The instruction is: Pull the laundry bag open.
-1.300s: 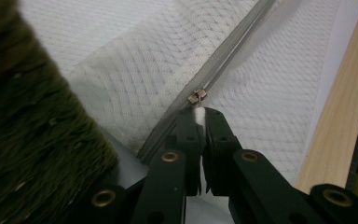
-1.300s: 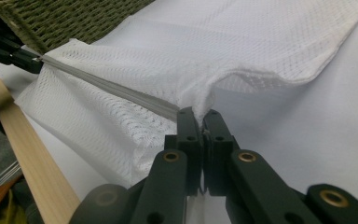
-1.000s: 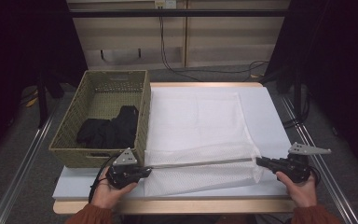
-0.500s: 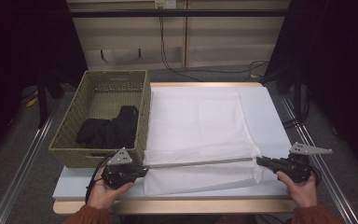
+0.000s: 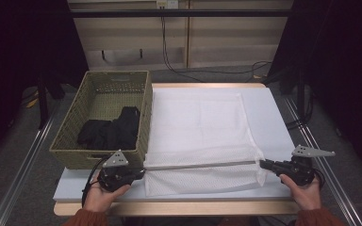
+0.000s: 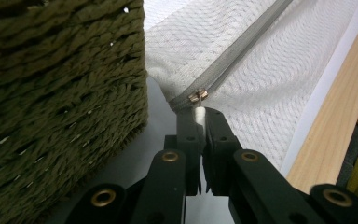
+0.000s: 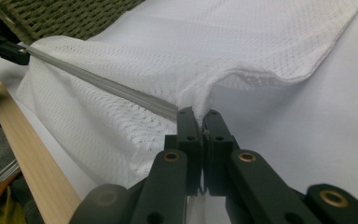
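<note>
Nothing has moved: both hand-held grippers [image 5: 139, 173] [image 5: 262, 164] stay clamped on the mesh bag [image 5: 202, 136] beside the basket [image 5: 75, 155].

A white-topped worktop [image 5: 273, 122] with a pale wooden front edge carries two things: a woven olive basket [image 5: 70, 146] along its left side, and a white mesh bag [image 5: 198, 127] spread flat just beside it, its grey zipper [image 5: 198, 165] running near the front edge

The left gripper [image 5: 139, 173] sits at about seven o'clock of the high view, its jaws pressed together and pointing to three o'clock. The right gripper [image 5: 263, 164] sits at about four o'clock, jaws also pressed together, pointing to nine o'clock.
</note>
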Tool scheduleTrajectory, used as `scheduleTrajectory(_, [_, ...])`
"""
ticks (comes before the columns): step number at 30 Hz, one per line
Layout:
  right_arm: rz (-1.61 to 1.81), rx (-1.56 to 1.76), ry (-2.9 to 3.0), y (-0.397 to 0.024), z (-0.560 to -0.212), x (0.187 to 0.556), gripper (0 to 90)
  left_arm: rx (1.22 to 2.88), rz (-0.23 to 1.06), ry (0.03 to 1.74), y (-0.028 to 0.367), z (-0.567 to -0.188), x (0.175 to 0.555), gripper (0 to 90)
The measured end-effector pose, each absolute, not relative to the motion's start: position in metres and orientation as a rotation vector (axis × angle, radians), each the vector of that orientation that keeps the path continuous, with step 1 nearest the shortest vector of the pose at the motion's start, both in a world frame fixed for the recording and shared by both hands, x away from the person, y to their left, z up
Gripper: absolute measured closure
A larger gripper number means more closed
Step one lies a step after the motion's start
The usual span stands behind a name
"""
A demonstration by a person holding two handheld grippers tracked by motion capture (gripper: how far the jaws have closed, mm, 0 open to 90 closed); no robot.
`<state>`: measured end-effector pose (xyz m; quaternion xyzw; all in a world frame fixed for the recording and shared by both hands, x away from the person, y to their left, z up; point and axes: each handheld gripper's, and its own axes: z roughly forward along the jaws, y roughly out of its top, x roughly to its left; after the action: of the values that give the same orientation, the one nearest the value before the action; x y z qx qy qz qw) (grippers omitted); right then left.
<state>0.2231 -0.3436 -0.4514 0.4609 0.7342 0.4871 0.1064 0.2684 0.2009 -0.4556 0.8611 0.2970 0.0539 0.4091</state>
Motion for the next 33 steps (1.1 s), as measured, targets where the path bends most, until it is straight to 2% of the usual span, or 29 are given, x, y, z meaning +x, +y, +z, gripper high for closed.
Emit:
scheduleTrajectory(3, [1.416,1.368,2.157,-0.345,-0.452,0.223,87.5,2.174,0.174,0.767,0.204,-0.455,0.268,86.3])
scheduleTrajectory(15, [1.391,1.366,2.194,-0.343,-0.458,0.219,87.3,2.171,0.121,0.766,0.206,-0.462,0.269,86.0])
scheduleTrajectory(25, [1.287,1.363,2.268,-0.335,-0.470,0.224,85.3,2.185,0.141,0.777,0.204,-0.468,0.268,82.8])
scheduleTrajectory(28, [1.258,1.351,2.287,-0.333,-0.473,0.226,77.3,2.153,0.161,0.785,0.206,-0.467,0.266,76.3])
scheduleTrajectory(29, [1.258,1.351,2.287,-0.333,-0.473,0.226,77.3,2.153,0.161,0.785,0.206,-0.467,0.266,73.3])
scheduleTrajectory(30, [1.248,1.370,2.275,-0.334,-0.472,0.225,68.7,2.151,0.165,0.792,0.206,-0.467,0.265,70.3])
scheduleTrajectory(33, [1.269,1.373,2.221,-0.337,-0.468,0.225,59.0,2.132,0.196,0.787,0.206,-0.463,0.260,63.8])
